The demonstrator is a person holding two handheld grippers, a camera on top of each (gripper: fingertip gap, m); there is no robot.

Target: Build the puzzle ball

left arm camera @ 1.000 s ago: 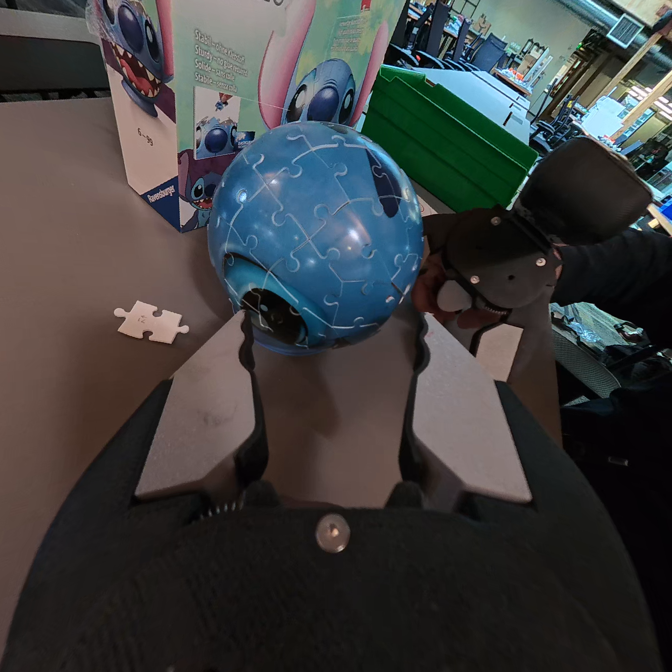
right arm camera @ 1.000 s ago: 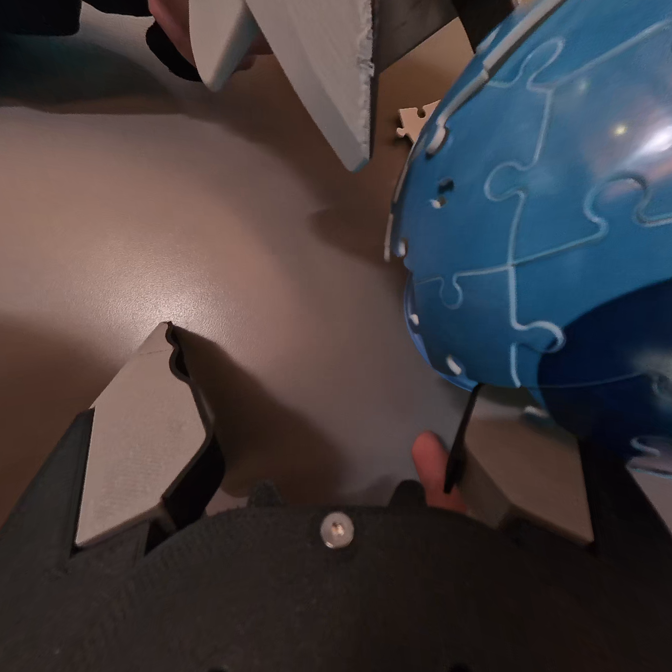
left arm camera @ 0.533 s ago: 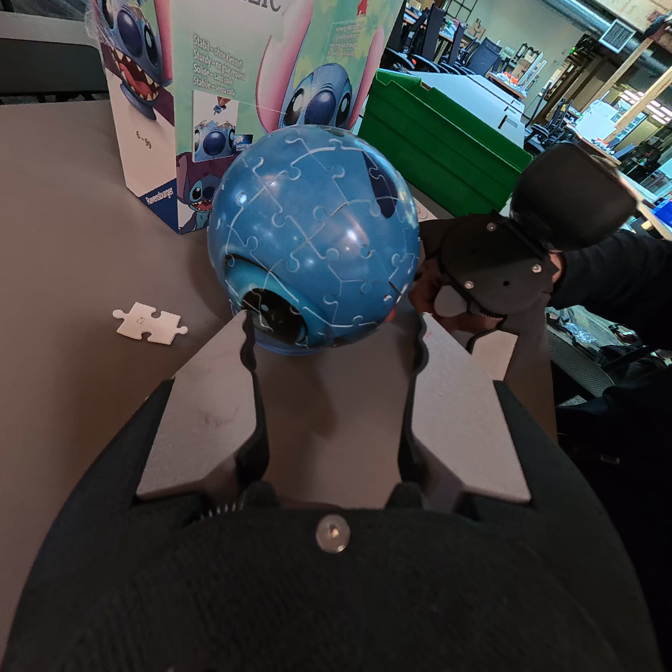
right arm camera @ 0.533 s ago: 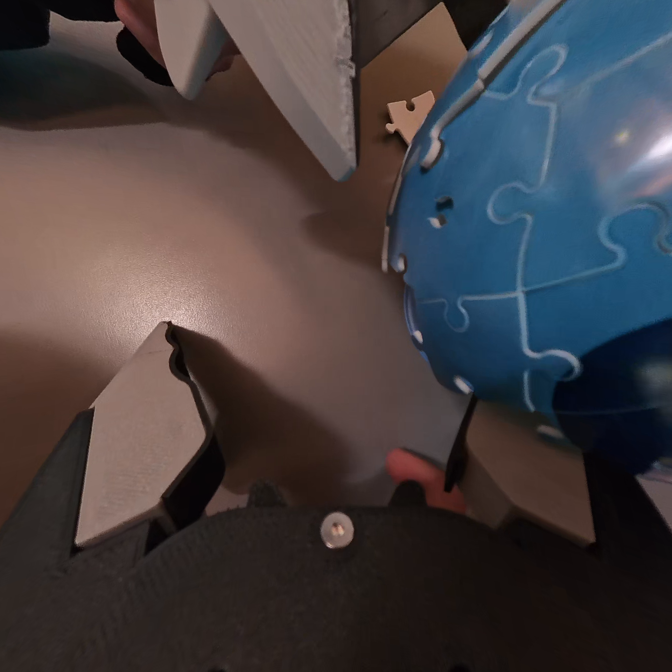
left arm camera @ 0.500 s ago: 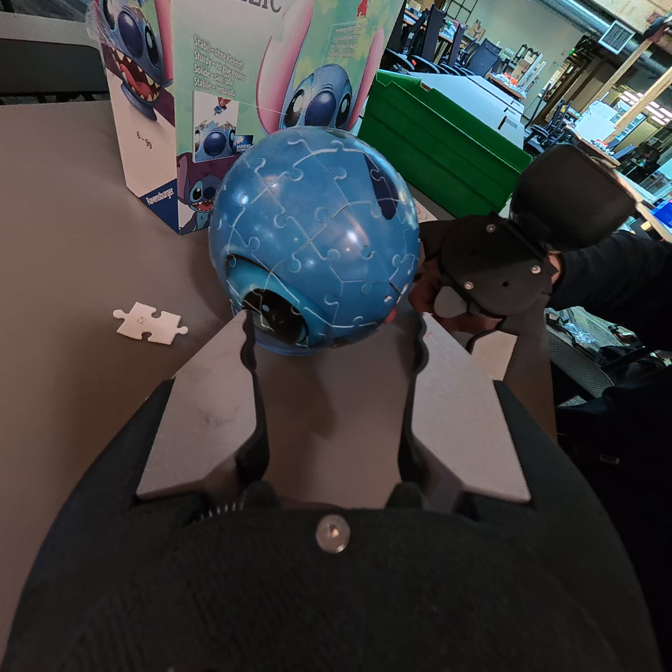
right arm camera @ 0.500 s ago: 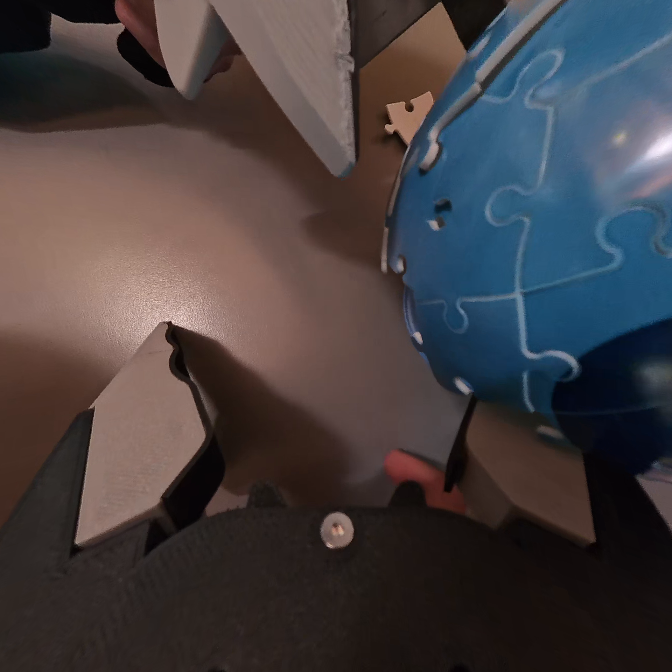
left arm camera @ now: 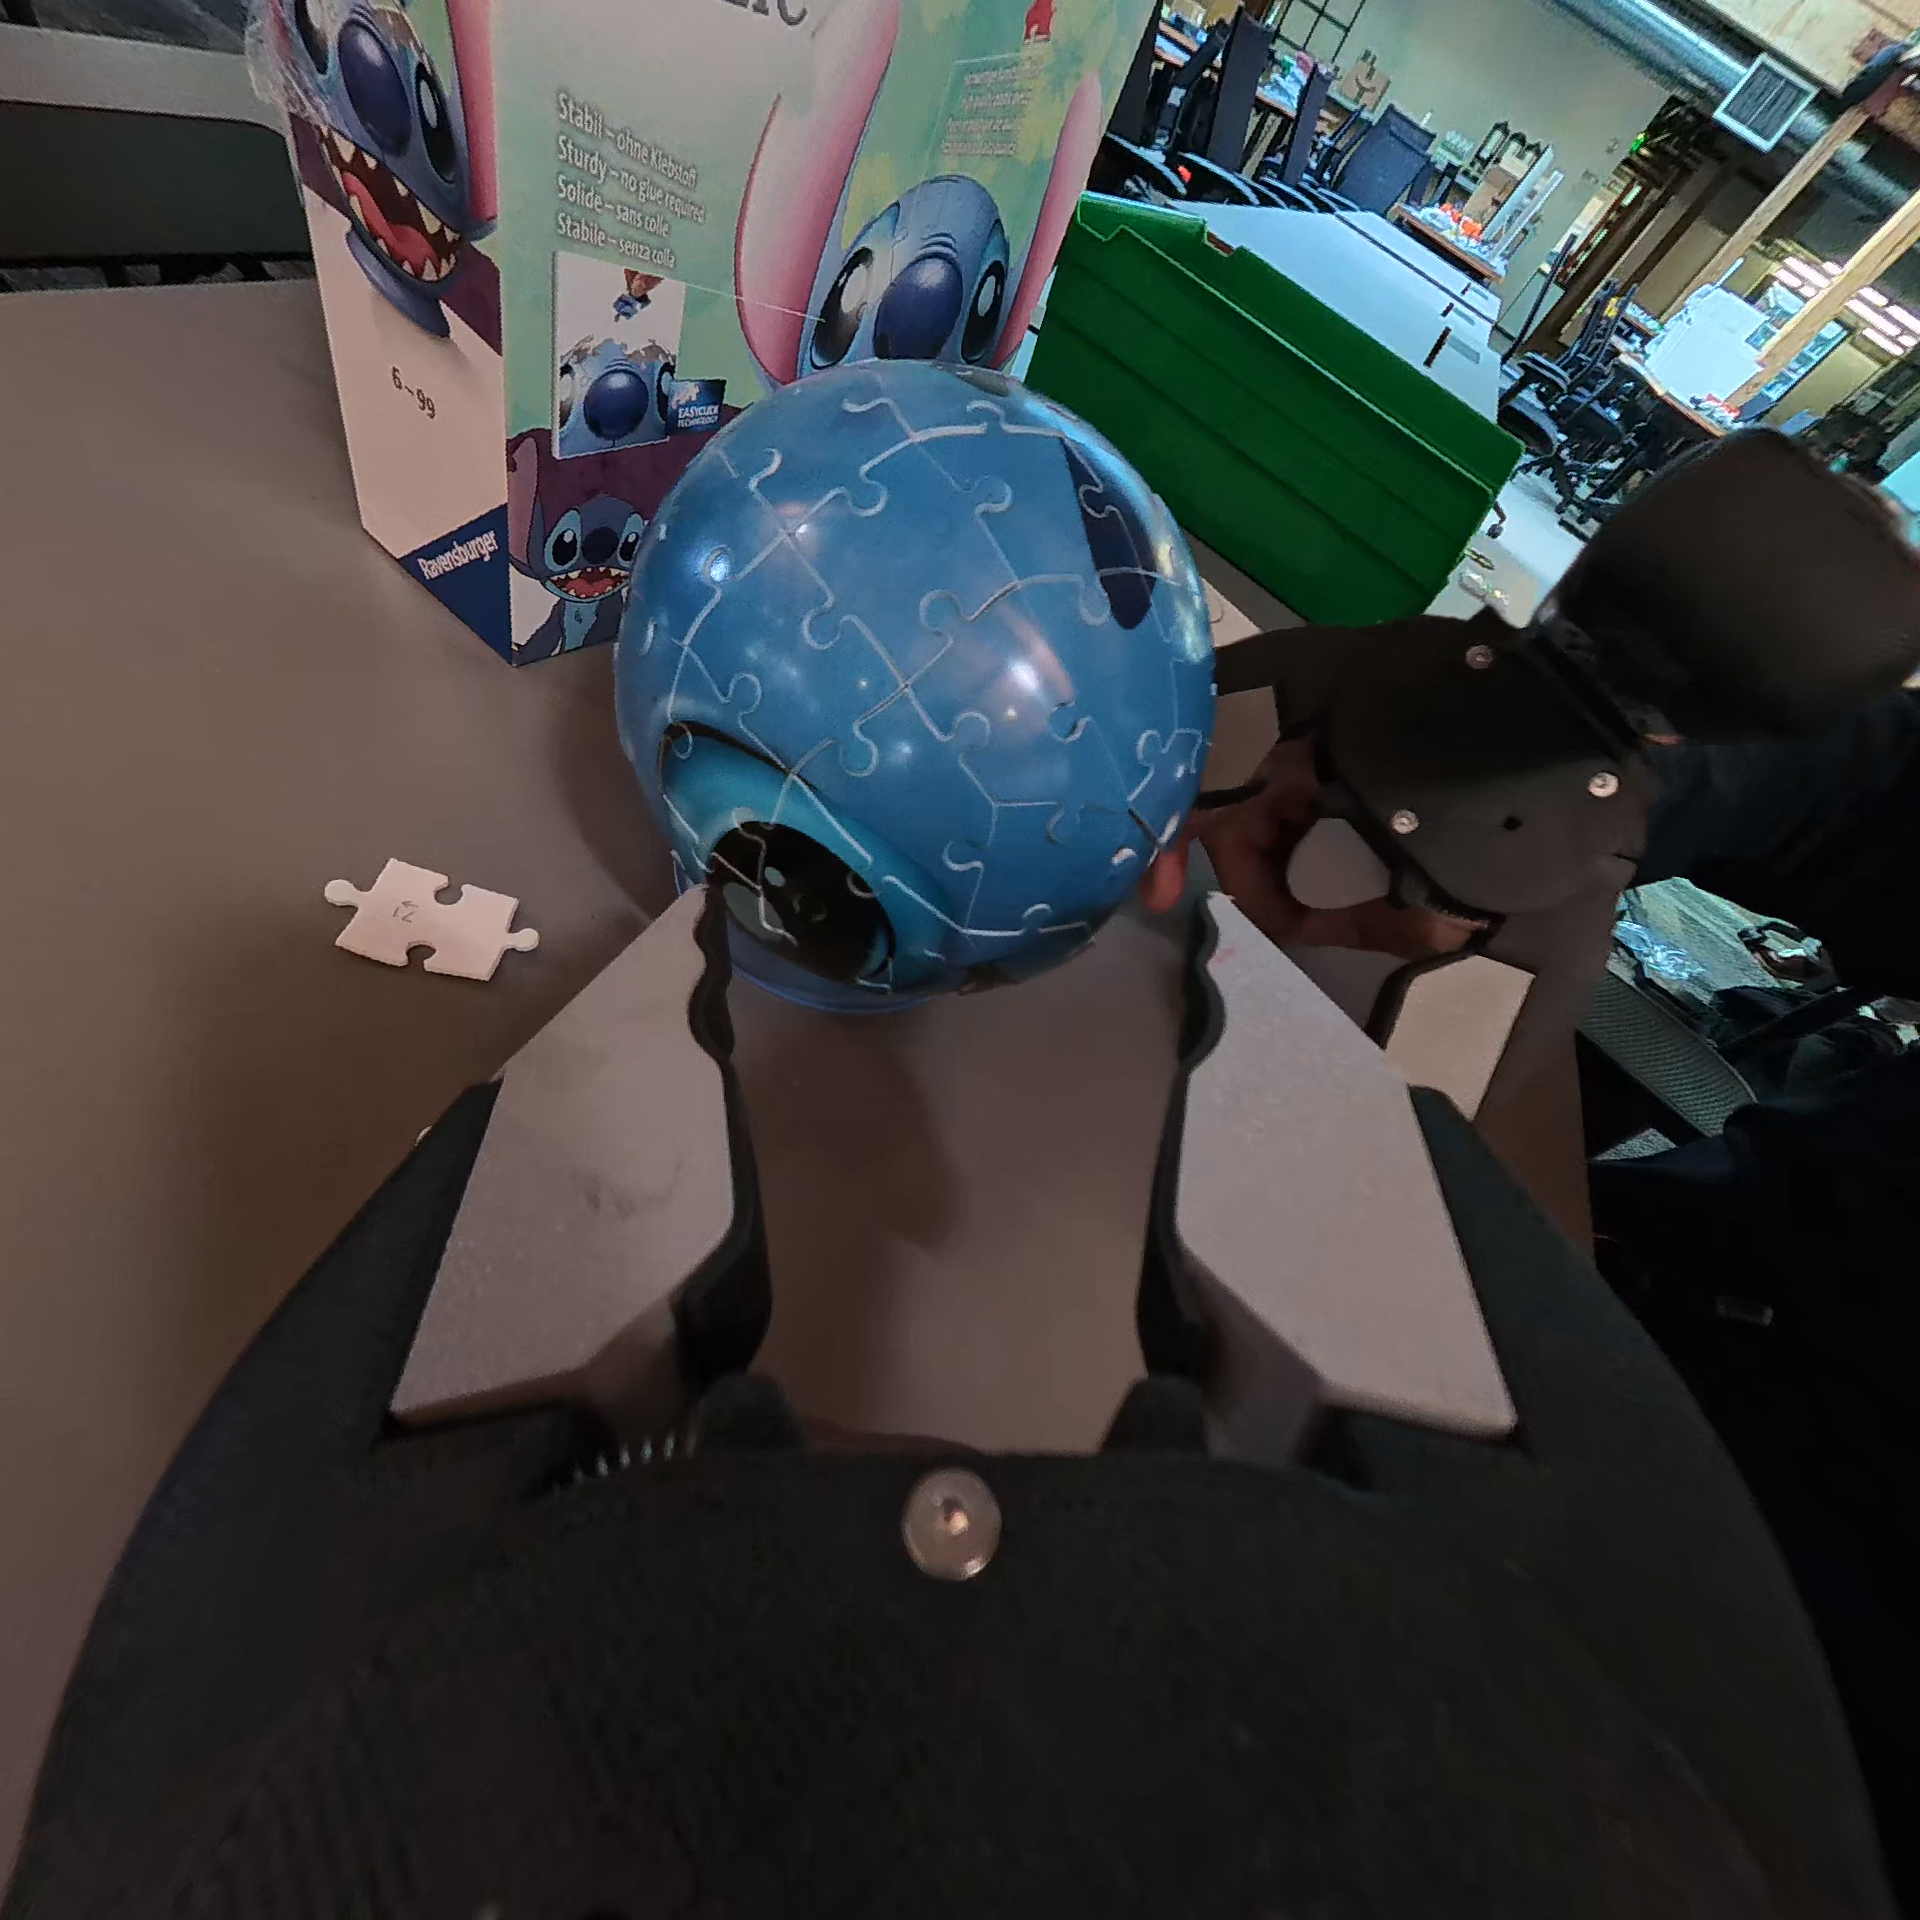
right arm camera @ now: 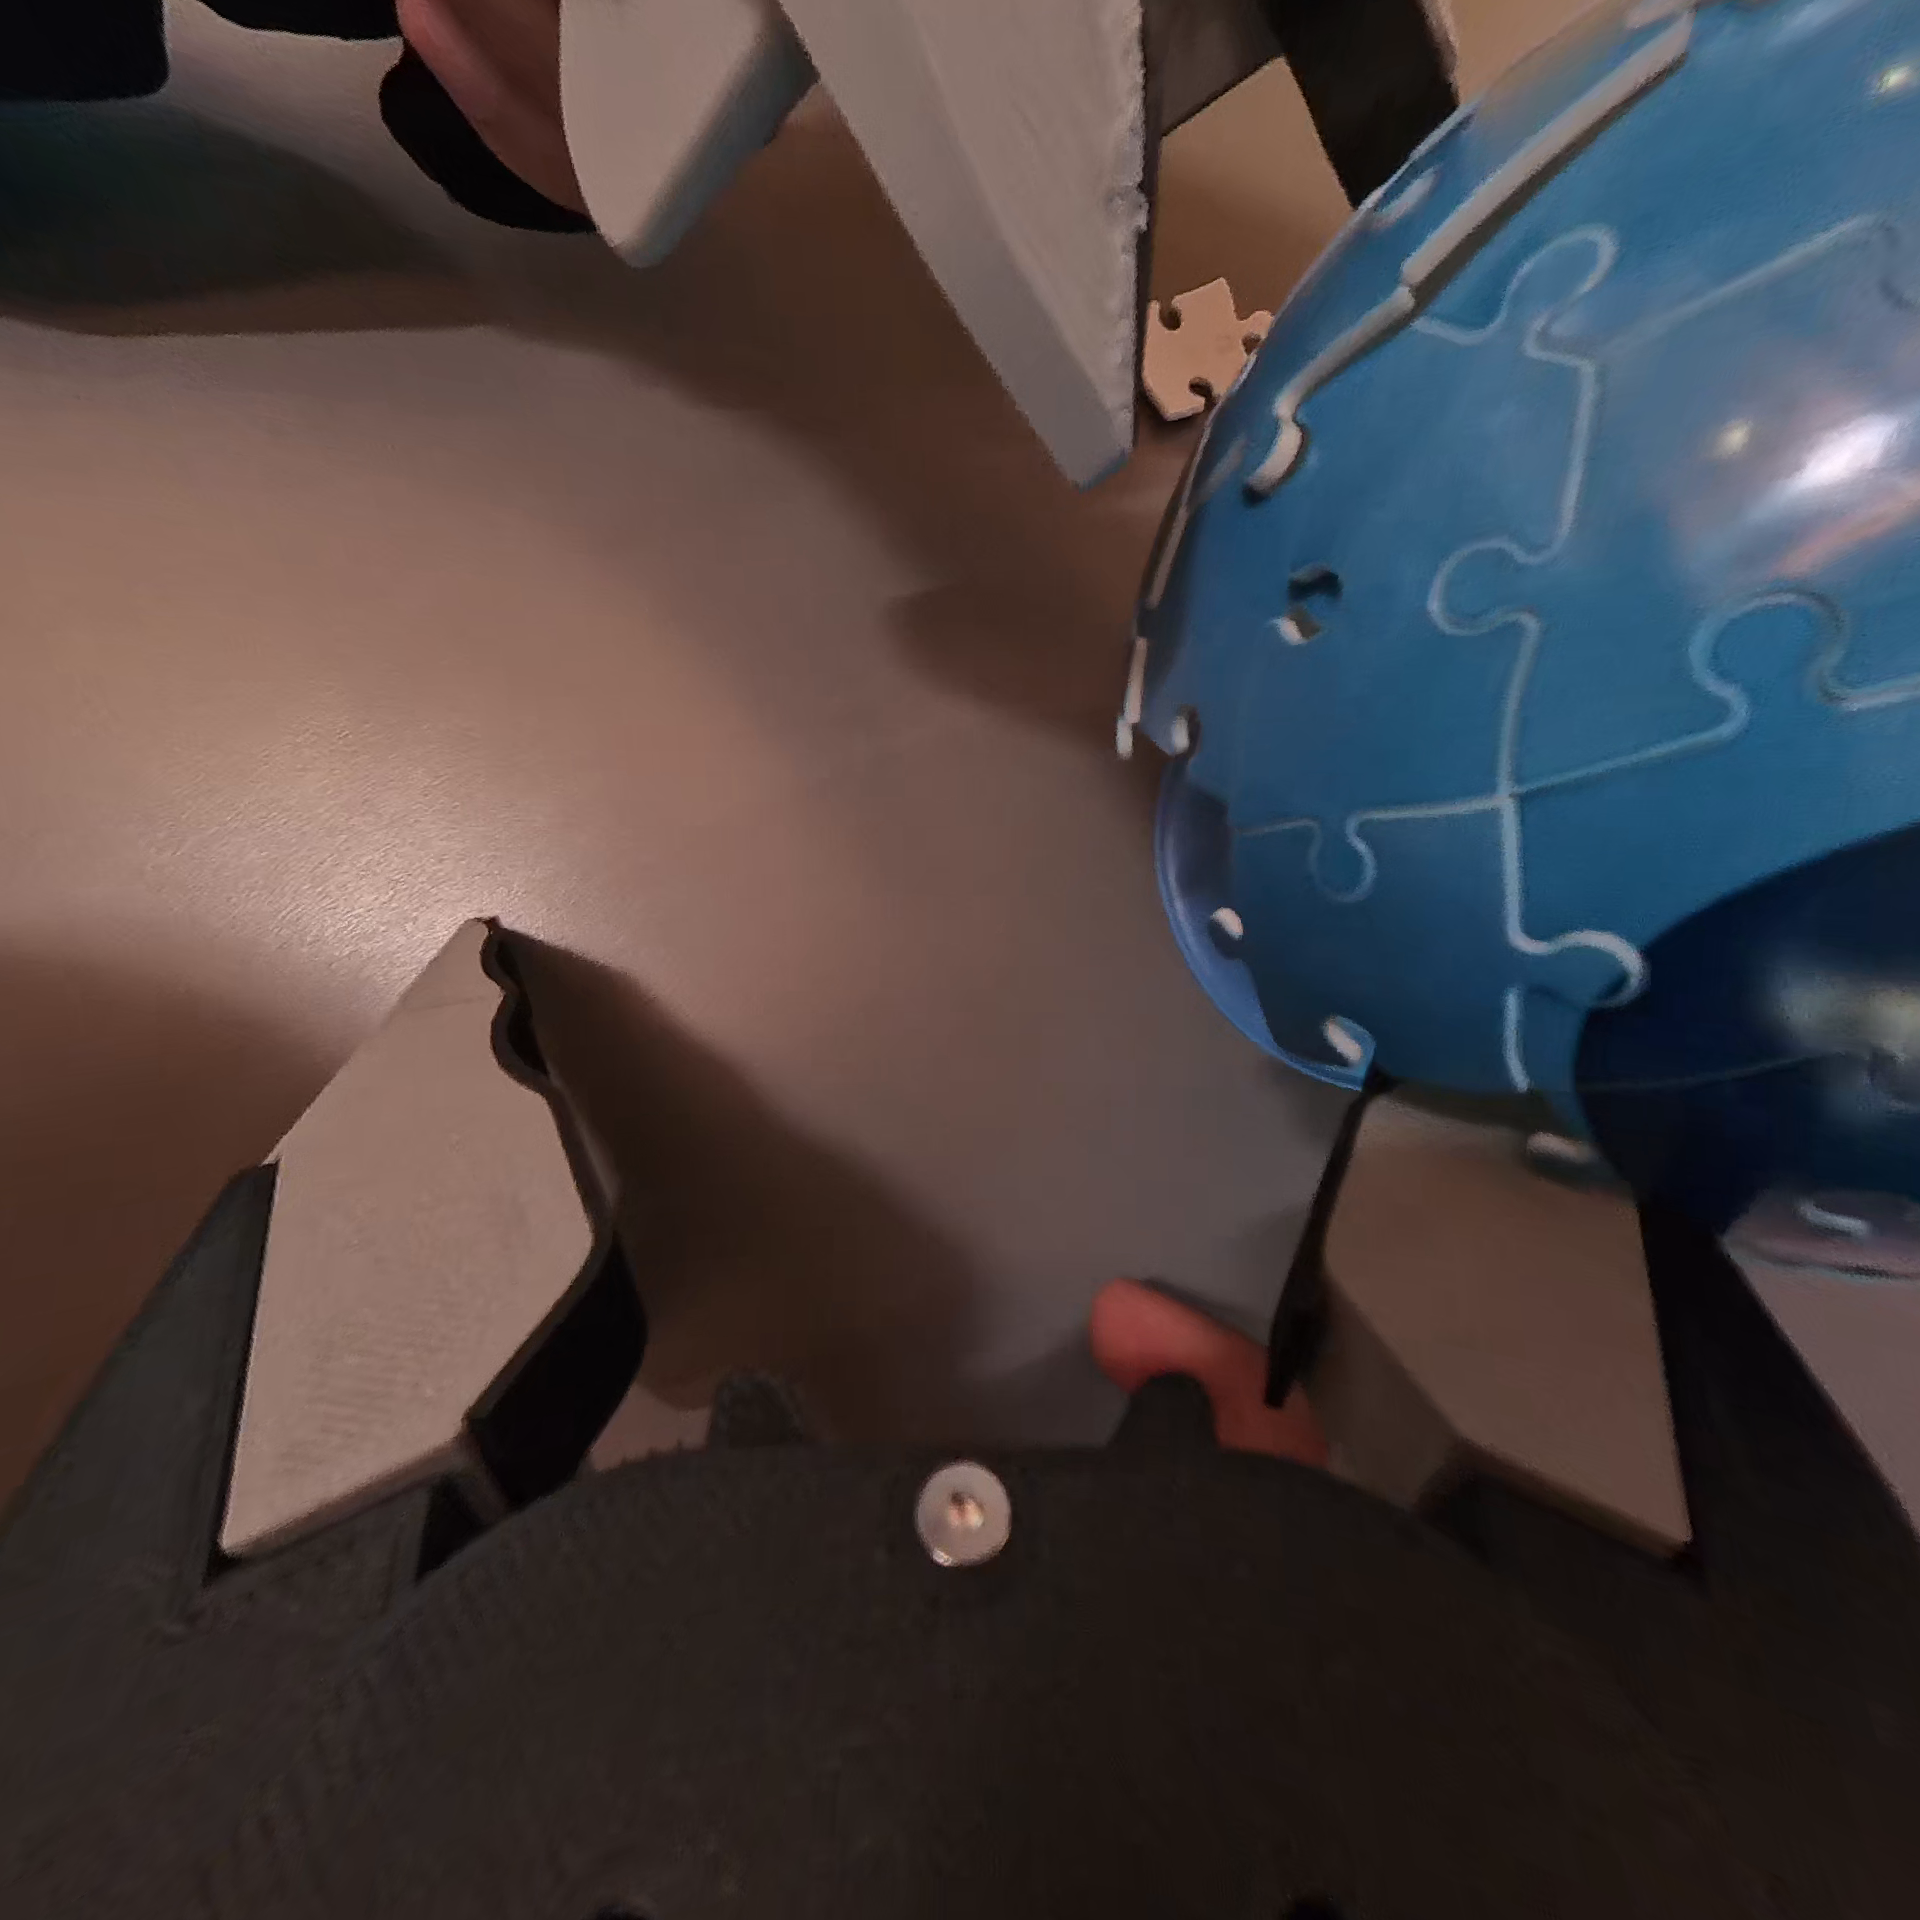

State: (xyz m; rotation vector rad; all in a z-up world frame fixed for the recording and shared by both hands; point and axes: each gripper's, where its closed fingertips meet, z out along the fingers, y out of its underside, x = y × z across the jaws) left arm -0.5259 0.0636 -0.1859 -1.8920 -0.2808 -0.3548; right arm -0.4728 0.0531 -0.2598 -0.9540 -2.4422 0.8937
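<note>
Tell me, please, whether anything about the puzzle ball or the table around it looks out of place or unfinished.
The puzzle ball has a raised, unseated seam and small gaps near its open lower edge. A loose white piece lies face down on the table, apart from the ball.

The puzzle ball is glossy blue, crossed by pale jigsaw seams, with a lighter blue ring around a black eye patch. A loose puzzle piece shows white on the grey-brown bench; the crate is bright green
</note>
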